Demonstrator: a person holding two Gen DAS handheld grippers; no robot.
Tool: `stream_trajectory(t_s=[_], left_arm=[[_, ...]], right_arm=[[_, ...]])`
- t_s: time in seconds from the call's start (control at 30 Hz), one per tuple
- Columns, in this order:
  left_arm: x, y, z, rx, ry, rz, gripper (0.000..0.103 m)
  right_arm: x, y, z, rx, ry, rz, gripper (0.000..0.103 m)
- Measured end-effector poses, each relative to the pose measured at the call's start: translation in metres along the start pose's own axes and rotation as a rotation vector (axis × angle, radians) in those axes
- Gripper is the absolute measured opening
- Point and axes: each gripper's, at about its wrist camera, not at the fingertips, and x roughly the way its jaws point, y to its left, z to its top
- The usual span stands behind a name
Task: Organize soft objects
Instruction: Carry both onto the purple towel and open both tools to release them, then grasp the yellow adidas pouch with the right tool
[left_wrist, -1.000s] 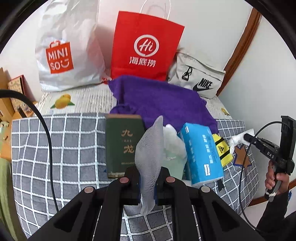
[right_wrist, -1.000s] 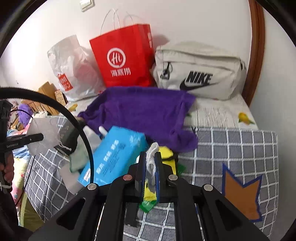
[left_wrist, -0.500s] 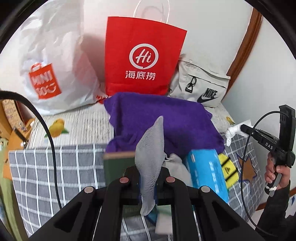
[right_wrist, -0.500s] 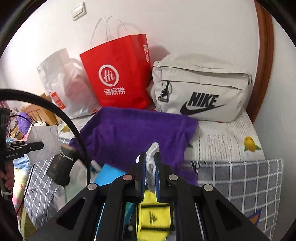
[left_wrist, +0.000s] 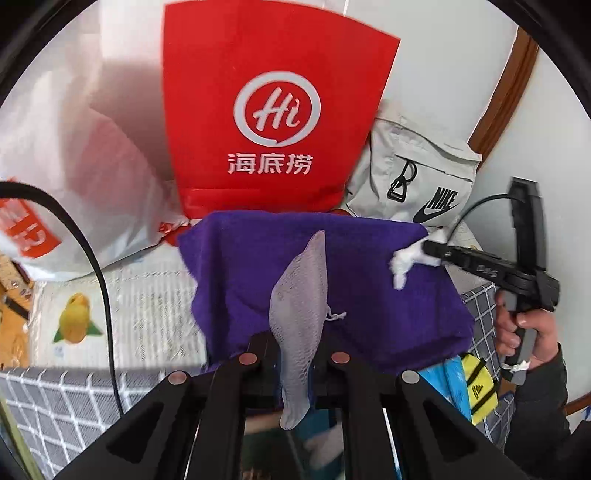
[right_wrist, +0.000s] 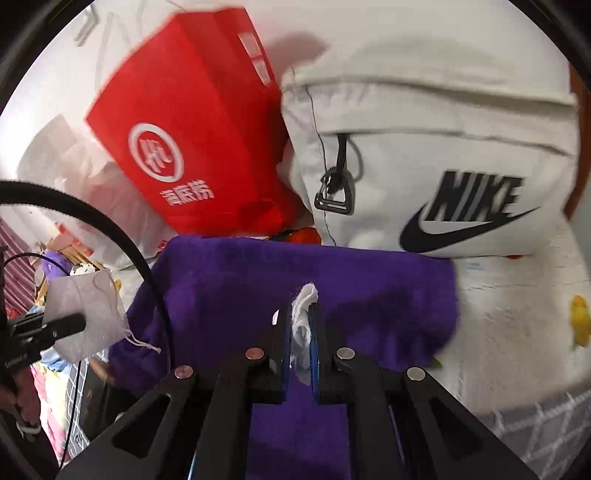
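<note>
My left gripper (left_wrist: 295, 354) is shut on a grey mesh drawstring pouch (left_wrist: 301, 314) and holds it above the purple towel (left_wrist: 362, 280). The pouch also shows at the left of the right wrist view (right_wrist: 86, 314). My right gripper (right_wrist: 300, 325) is shut on a small white fluffy cloth (right_wrist: 303, 314) over the purple towel (right_wrist: 258, 288). In the left wrist view the right gripper (left_wrist: 428, 249) holds the white cloth (left_wrist: 406, 262) over the towel's right edge.
A red paper bag (left_wrist: 273, 110), a white plastic Miniso bag (left_wrist: 55, 177) and a grey Nike bag (right_wrist: 443, 177) stand against the wall behind the towel. A blue tissue pack (left_wrist: 448, 380) and a yellow item (left_wrist: 478, 387) lie on the checked bedcover (left_wrist: 55, 398).
Both grippers have moved forward and up over the purple towel, towards the bags. The book, tissue pack and yellow item have dropped out of or to the edge of view. Both grips are unchanged.
</note>
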Motion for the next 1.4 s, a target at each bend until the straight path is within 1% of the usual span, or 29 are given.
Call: stream_trajectory(t_s=[0.03,0.13,0.27,0.43,0.53,0.57,0.6,0.63,0.67,0.7,0.73,0.77,0.8,0.83,0.9,0.97,1.13,1.23,1.3,1.37,1.4], left_arm=[[0.007,0.000,0.003,0.004,0.005,-0.005,0.009],[0.027,0.001,0.013,-0.001,0.026,-0.023,0.009],[0.055,0.000,0.027,0.007,0.057,-0.042,0.009],[0.089,0.001,0.040,0.020,0.099,-0.015,0.009],[0.105,0.005,0.045,0.017,0.122,0.014,0.009],[0.109,0.006,0.046,0.019,0.126,0.017,0.009],[0.111,0.006,0.047,0.021,0.131,0.019,0.010],[0.114,0.006,0.047,0.023,0.132,0.028,0.013],[0.117,0.006,0.048,0.030,0.134,0.035,0.015],[0.120,0.006,0.049,0.035,0.139,0.037,0.023],[0.123,0.006,0.050,0.035,0.145,0.039,0.035],[0.126,0.006,0.051,0.032,0.151,0.043,0.043],[0.128,0.006,0.052,0.027,0.159,0.049,0.059],[0.129,0.006,0.053,0.018,0.165,0.060,0.071],[0.124,0.006,0.054,0.018,0.130,0.080,0.073],[0.112,0.004,0.054,0.041,0.084,0.124,0.073],[0.085,0.002,0.051,0.097,0.066,0.213,0.073],[0.063,0.000,0.043,0.100,0.055,0.228,0.073],[0.048,0.001,0.035,0.094,0.052,0.231,0.073],[0.035,0.000,0.029,0.077,0.059,0.242,0.073],[0.025,-0.002,0.023,0.074,0.059,0.236,0.073]], right_arm=[[0.013,-0.004,0.002,0.010,0.024,-0.006,0.009],[0.029,-0.009,0.003,0.009,0.048,-0.041,0.009],[0.032,-0.010,0.004,-0.034,0.051,-0.088,0.010],[0.034,-0.013,0.002,-0.084,0.068,-0.142,0.012],[0.036,-0.017,0.001,-0.085,0.080,-0.149,0.013],[0.036,-0.018,0.001,-0.086,0.083,-0.152,0.018],[0.034,-0.018,0.000,-0.091,0.082,-0.164,0.030],[0.031,-0.018,0.000,-0.094,0.072,-0.180,0.035],[0.026,-0.017,0.000,-0.095,0.059,-0.191,0.047],[0.019,-0.016,-0.001,-0.099,0.047,-0.193,0.057],[0.014,-0.016,-0.002,-0.104,0.043,-0.196,0.061],[0.008,-0.014,-0.003,-0.108,0.032,-0.203,0.064],[0.003,-0.013,-0.004,-0.115,0.019,-0.208,0.065],[-0.002,-0.012,-0.005,-0.120,0.009,-0.217,0.065],[-0.011,-0.008,-0.007,-0.121,-0.006,-0.233,0.065],[-0.022,-0.005,-0.011,-0.118,-0.022,-0.235,0.065],[-0.055,0.010,-0.030,-0.121,-0.037,-0.236,0.065],[-0.087,0.019,-0.051,-0.137,-0.079,-0.258,0.065],[-0.101,0.023,-0.066,-0.144,-0.064,-0.246,0.073],[-0.111,0.025,-0.082,-0.139,-0.045,-0.242,0.075],[-0.117,0.026,-0.094,-0.139,-0.024,-0.237,0.078]])
